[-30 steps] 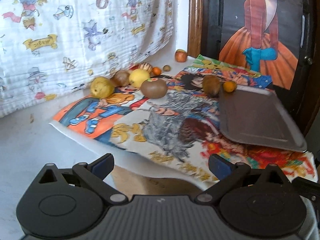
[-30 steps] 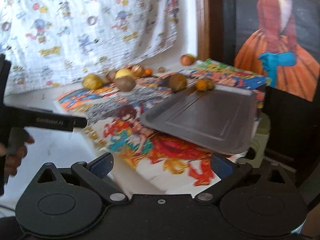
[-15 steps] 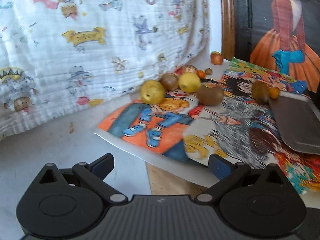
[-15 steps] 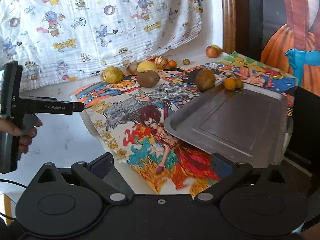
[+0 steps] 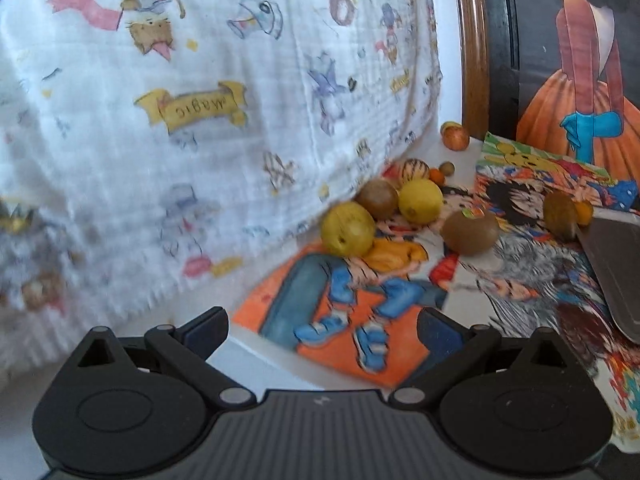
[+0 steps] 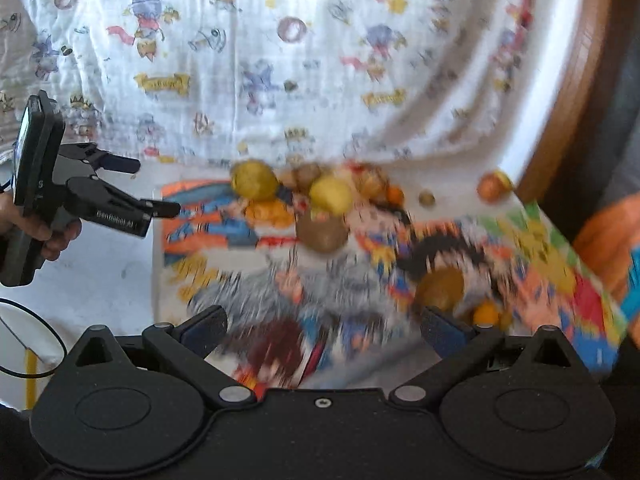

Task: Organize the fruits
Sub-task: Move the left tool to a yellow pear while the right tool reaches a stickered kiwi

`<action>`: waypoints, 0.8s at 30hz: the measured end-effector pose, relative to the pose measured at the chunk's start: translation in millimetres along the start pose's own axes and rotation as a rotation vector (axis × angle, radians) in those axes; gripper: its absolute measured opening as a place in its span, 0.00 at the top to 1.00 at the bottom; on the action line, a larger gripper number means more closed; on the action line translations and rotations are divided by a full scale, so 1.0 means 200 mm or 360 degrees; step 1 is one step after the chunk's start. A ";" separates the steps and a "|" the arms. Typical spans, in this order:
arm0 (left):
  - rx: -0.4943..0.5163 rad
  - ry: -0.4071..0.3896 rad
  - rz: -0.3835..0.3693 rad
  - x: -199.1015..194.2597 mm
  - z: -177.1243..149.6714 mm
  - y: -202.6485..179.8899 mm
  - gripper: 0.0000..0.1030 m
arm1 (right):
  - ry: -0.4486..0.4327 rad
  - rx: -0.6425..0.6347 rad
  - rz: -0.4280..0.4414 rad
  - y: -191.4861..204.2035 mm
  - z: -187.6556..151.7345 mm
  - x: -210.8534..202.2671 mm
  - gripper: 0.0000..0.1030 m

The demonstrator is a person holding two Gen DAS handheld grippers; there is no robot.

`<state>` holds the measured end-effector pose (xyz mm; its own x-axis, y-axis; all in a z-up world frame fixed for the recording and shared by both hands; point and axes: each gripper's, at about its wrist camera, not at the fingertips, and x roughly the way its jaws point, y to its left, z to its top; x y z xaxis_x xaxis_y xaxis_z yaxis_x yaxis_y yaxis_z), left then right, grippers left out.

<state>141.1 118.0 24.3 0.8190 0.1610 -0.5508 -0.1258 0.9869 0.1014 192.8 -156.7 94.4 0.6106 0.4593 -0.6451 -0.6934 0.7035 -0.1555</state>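
Several fruits lie at the back of a colourful cartoon mat (image 5: pixel 360 304): a yellow-green fruit (image 5: pixel 347 229), a yellow lemon (image 5: pixel 420 201), a brown kiwi (image 5: pixel 471 232), another kiwi (image 5: pixel 561 210) by a small orange (image 5: pixel 584 212), and an orange-red fruit (image 5: pixel 455 136) farther back. A grey tray (image 5: pixel 616 264) lies at the right. My left gripper (image 5: pixel 322 330) is open and empty, short of the fruits; it shows in the right wrist view (image 6: pixel 150 188). My right gripper (image 6: pixel 322 330) is open and empty above the mat, with a kiwi (image 6: pixel 439 289) near its right finger.
A white cartoon-print cloth (image 5: pixel 200 100) hangs behind the fruits. A wooden frame (image 5: pixel 472 48) and a dark panel with a painted figure in an orange dress (image 5: pixel 580 80) stand at the back right. The white table top (image 6: pixel 80 280) shows left of the mat.
Both grippers have moved forward and to the left toward the fruits. The tray has slid out of the right wrist view and to the edge of the left. Both stay open.
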 end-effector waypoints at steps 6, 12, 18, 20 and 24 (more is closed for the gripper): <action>-0.0015 -0.0104 -0.0092 0.11 0.07 0.04 0.00 | -0.0133 -0.0277 0.0051 -0.06 0.11 0.25 0.01; -0.0090 -0.0150 -0.0184 0.24 0.13 0.04 0.00 | -0.0117 -0.0290 0.0101 -0.06 0.15 0.54 0.01; -0.0028 -0.0134 -0.0144 0.39 0.15 -0.02 0.00 | -0.0163 -0.0433 0.0079 -0.02 0.14 0.76 0.02; -0.0004 -0.0148 -0.0139 0.42 0.14 -0.04 0.00 | -0.0177 -0.0467 0.0086 -0.01 0.13 0.81 0.05; -0.0011 -0.0138 -0.0127 0.48 0.14 -0.05 0.00 | -0.0163 -0.0447 0.0112 -0.02 0.14 0.88 0.09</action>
<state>235.7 123.2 -6.9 0.8719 0.0805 -0.4829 -0.0619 0.9966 0.0543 314.4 -63.1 1.9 0.5830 0.5639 -0.5848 -0.8052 0.4972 -0.3233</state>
